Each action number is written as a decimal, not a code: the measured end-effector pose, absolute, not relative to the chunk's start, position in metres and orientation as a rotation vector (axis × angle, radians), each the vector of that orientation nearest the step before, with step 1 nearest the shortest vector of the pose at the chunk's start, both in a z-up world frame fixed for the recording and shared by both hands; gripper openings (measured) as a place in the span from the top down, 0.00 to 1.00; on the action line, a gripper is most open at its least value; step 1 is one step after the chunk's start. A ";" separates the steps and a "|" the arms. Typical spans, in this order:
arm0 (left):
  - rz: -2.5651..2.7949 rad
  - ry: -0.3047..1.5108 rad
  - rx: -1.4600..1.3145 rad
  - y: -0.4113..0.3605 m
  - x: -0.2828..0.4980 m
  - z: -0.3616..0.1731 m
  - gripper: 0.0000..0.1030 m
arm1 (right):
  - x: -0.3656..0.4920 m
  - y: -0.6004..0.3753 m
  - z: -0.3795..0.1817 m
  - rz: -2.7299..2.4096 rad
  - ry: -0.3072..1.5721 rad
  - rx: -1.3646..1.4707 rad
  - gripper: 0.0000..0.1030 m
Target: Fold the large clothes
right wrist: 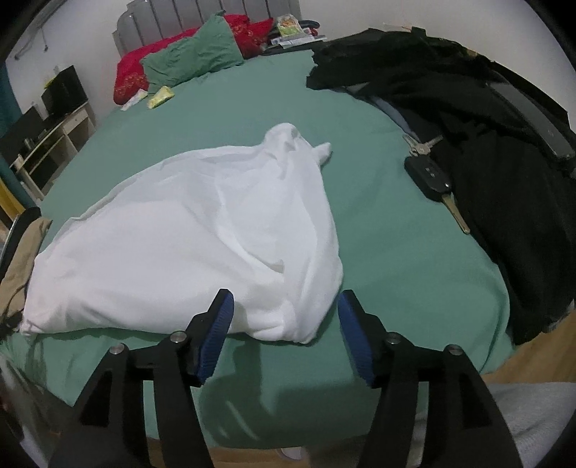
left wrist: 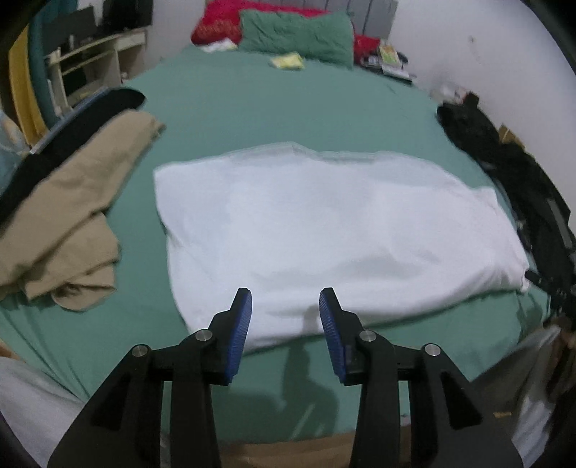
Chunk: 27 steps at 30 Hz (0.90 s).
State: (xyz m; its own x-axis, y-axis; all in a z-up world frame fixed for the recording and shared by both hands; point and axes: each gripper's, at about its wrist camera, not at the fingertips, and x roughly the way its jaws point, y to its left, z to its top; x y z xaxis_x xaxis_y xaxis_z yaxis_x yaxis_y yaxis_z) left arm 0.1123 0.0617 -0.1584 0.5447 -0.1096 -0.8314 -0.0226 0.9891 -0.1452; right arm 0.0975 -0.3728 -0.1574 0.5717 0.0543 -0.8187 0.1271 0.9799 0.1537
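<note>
A white garment (left wrist: 324, 230) lies folded over into a wide band on the green bed sheet (left wrist: 252, 104). In the right wrist view the same white garment (right wrist: 201, 237) bunches to a rumpled point at its far end. My left gripper (left wrist: 285, 298) hovers over the garment's near edge, jaws apart, nothing between the blue pads. My right gripper (right wrist: 285, 302) stands open just above the garment's near right corner, and the cloth lies below the pads without touching them.
Tan trousers (left wrist: 68, 216) and a dark garment (left wrist: 64, 144) lie at the left of the bed. A black clothes pile (right wrist: 486, 151) with a car key (right wrist: 430, 176) sits on the right. Green pillow (left wrist: 295, 34) and red pillow (left wrist: 216, 25) lie at the head.
</note>
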 end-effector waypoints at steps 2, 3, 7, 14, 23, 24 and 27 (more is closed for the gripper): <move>-0.065 0.988 -0.149 0.060 0.111 -0.155 0.60 | 0.098 -0.370 -0.155 -0.043 0.948 0.196 0.39; -0.078 0.978 -0.148 0.058 0.113 -0.152 0.60 | 0.099 -0.369 -0.154 -0.036 0.940 0.202 0.38; -0.123 0.954 -0.145 0.048 0.129 -0.138 0.60 | 0.112 -0.355 -0.151 0.005 0.913 0.182 0.36; -0.148 1.004 -0.070 0.023 0.210 -0.144 0.60 | 0.179 -0.305 -0.152 0.157 0.897 0.080 0.35; -0.233 1.139 0.028 -0.019 0.320 -0.189 0.60 | 0.211 -0.291 -0.181 0.205 0.961 0.078 0.33; -0.235 1.154 0.055 -0.024 0.331 -0.195 0.60 | 0.212 -0.292 -0.182 0.204 0.963 0.074 0.30; -0.230 1.140 0.122 -0.033 0.349 -0.202 0.60 | 0.214 -0.294 -0.182 0.205 0.963 0.075 0.27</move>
